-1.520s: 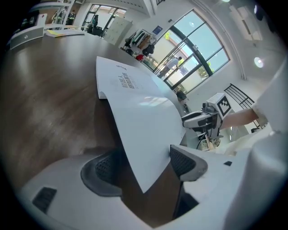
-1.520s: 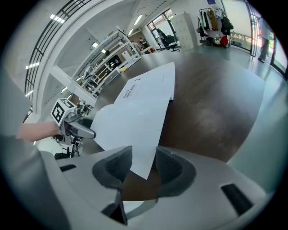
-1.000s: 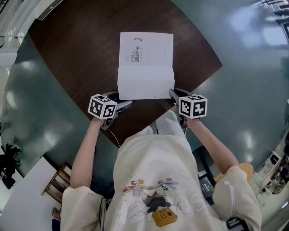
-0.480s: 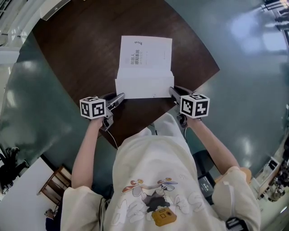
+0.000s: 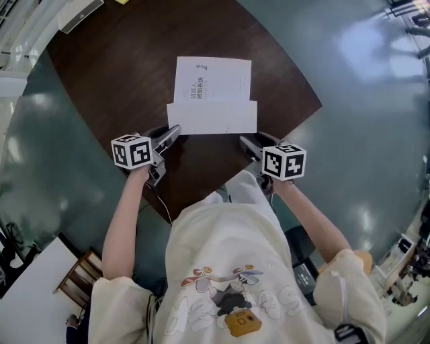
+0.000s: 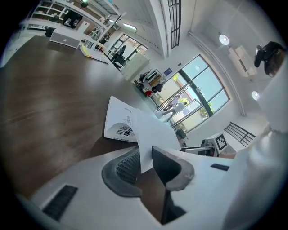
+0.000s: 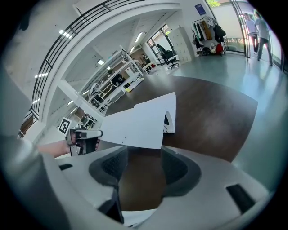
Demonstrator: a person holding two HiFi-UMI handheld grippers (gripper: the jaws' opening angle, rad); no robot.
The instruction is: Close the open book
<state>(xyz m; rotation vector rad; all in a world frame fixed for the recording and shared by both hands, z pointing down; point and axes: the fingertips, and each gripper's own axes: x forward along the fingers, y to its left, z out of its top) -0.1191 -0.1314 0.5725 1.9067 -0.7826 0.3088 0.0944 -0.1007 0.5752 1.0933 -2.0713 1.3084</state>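
Note:
A white book [image 5: 212, 79] lies open on the dark brown table [image 5: 114, 80], and its near leaf [image 5: 212, 117] stands lifted over the printed page. My left gripper [image 5: 173, 132] is at that leaf's near left corner. In the left gripper view the jaws are closing, and the sheet [image 6: 150, 130] is pinched between the pads [image 6: 145, 157]. My right gripper [image 5: 246, 142] sits just short of the leaf's near right corner. Its jaws [image 7: 144, 155] are opening, with nothing between them; the leaf's edge [image 7: 135, 128] hangs just ahead.
The table's curved near edge [image 5: 201, 195] runs close to the person's body, with grey-green floor on both sides. A white flat object [image 5: 79, 15] lies at the table's far left. A wooden chair [image 5: 84, 272] stands at the lower left.
The right gripper has let go of the leaf's corner and opened. The left gripper has moved up to the left corner and shut on it. The leaf has swung further over the book.

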